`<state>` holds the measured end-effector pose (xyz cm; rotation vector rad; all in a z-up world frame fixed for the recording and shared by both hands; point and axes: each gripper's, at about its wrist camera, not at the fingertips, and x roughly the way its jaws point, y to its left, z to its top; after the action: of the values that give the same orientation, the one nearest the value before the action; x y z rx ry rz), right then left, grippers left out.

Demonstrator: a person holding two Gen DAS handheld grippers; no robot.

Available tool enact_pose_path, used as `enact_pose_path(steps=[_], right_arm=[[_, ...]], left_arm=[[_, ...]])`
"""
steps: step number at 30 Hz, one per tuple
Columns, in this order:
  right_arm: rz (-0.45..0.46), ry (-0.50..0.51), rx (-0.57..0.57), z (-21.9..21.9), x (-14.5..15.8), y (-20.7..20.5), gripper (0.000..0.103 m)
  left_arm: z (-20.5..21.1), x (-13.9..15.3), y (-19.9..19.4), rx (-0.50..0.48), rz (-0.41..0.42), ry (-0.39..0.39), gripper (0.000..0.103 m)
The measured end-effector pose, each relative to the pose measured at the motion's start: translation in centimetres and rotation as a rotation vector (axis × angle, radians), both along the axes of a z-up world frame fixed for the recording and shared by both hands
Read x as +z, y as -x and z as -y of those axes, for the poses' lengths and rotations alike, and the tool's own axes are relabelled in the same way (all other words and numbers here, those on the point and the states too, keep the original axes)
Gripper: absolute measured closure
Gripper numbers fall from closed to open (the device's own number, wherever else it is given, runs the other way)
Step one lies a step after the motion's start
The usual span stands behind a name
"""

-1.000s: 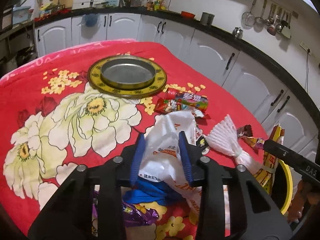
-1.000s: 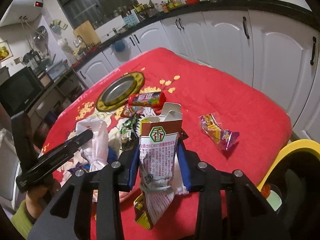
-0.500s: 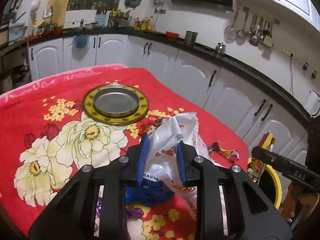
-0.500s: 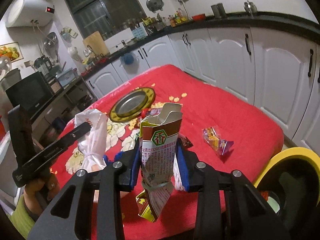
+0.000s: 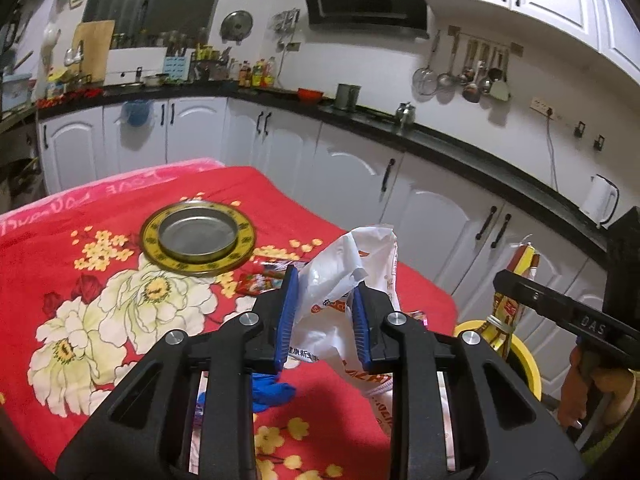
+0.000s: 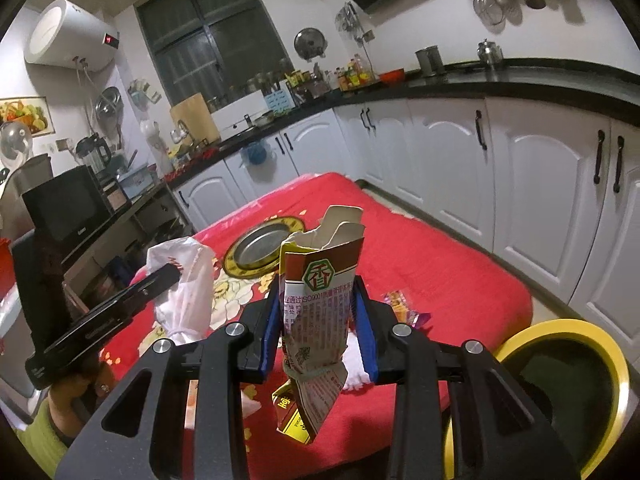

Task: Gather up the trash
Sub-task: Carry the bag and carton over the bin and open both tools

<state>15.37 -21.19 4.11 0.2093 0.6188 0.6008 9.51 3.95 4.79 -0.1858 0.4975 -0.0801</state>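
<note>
— What do the left tongs (image 5: 323,316) hold?
— They are clamped on a crumpled white plastic bag with orange print (image 5: 352,268), held up above the worktop covered in a red cloth with white flowers (image 5: 80,248).
— And the right tongs (image 6: 320,322)?
— Closed around a torn red-and-white paper packet tied with a band (image 6: 320,300), just beside the yellow-rimmed dark bin (image 6: 568,384).
— Farther off?
— A small purple-and-orange wrapper (image 6: 404,308) lies on the cloth, then a round metal tray with a yellow rim (image 5: 197,236).
</note>
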Motion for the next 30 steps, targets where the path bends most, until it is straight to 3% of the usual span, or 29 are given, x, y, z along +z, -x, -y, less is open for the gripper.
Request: enact_pose_path(steps=[14, 30], right_arm=[[0.039, -0.004, -0.107, 5.5, 0.7, 1.1, 0.072], [0.026, 0.002, -0.246, 13.3, -0.7, 1.9, 0.072]], left_arm=[[5.5, 1.2, 1.3, -0.104, 0.050, -0.039, 0.084], [13.0, -0.1, 0.2, -0.219, 0.037, -0.075, 0.084]])
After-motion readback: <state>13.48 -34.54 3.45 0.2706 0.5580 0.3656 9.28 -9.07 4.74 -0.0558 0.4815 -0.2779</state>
